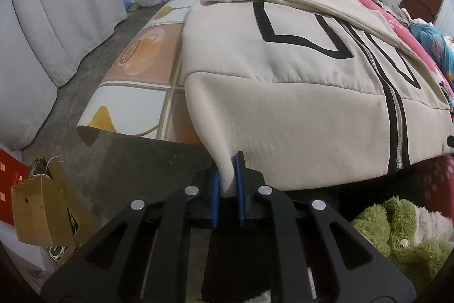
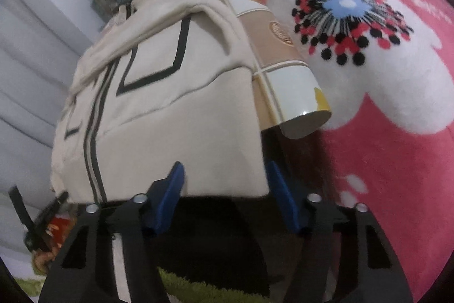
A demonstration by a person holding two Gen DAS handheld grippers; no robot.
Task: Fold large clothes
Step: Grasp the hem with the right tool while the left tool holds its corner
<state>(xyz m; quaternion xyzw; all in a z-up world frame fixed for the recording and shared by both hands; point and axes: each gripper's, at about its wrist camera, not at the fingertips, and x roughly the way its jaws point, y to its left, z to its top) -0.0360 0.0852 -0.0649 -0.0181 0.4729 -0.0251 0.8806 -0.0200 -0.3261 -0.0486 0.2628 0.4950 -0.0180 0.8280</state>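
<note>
A cream zip-up jacket [image 1: 283,75] with black line trim lies front up on a tile-patterned mat [image 1: 142,61], its hem hanging over the near edge. My left gripper [image 1: 228,169] is shut on the hem's left corner, which is pulled into a narrow peak between the blue pads [image 1: 215,189]. In the right wrist view the jacket [image 2: 184,118] fills the middle. My right gripper [image 2: 225,169] is open around the hem's right corner. One blue pad [image 2: 173,183] sits in front of the cloth, the other just beside the corner. Neither presses the cloth.
The mat's corner [image 2: 306,115] curls up beside a pink flowered blanket [image 2: 369,75]. A green plush thing [image 1: 397,232] lies below the bed edge. A paper bag [image 1: 39,212] stands on the concrete floor [image 1: 113,146]; white curtains [image 1: 56,19] hang at the left.
</note>
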